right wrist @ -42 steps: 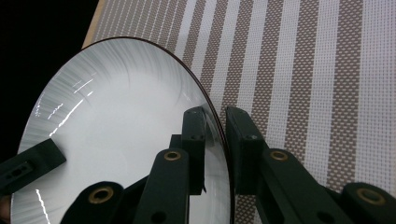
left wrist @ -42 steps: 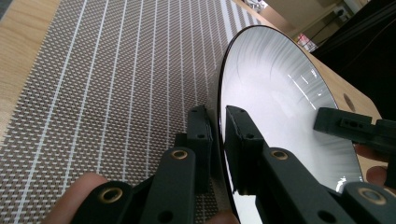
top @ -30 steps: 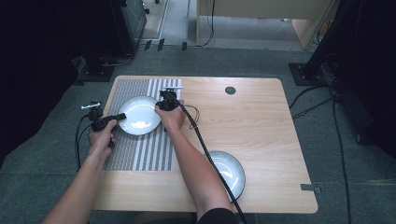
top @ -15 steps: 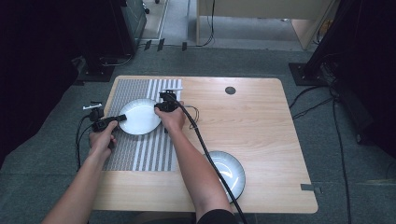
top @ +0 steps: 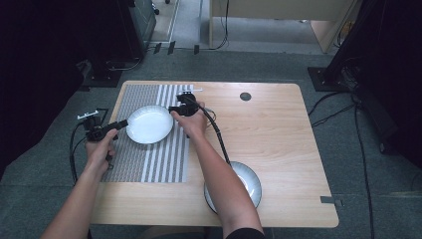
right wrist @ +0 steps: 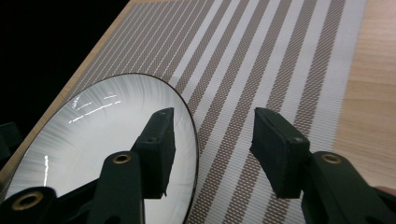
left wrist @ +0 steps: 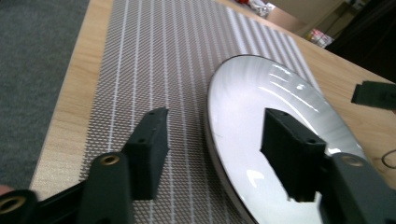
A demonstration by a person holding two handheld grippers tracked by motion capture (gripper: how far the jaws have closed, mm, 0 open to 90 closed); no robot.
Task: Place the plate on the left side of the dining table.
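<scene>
A white plate with a dark rim (top: pixel 149 124) lies on the striped placemat (top: pixel 149 164) at the table's left. My left gripper (top: pixel 121 124) is at the plate's left edge and my right gripper (top: pixel 175 110) at its right edge. In the left gripper view the plate (left wrist: pixel 275 107) has its rim between the jaws of the left gripper (left wrist: pixel 217 154), and the pads stand off it. The right gripper (right wrist: pixel 217 149) likewise straddles the rim of the plate (right wrist: pixel 102 130) without pressing. Both pairs of jaws have just been opening.
A second white plate (top: pixel 249 181) sits near the table's front edge, partly under the right forearm. A small dark round disc (top: pixel 245 96) is set in the wooden tabletop (top: pixel 278 134) at the back. Cables trail from both grippers.
Both grippers have let go of the plate's rim, their jaws now apart, and both hands have lifted slightly. The plate rests on the placemat in the same spot.
</scene>
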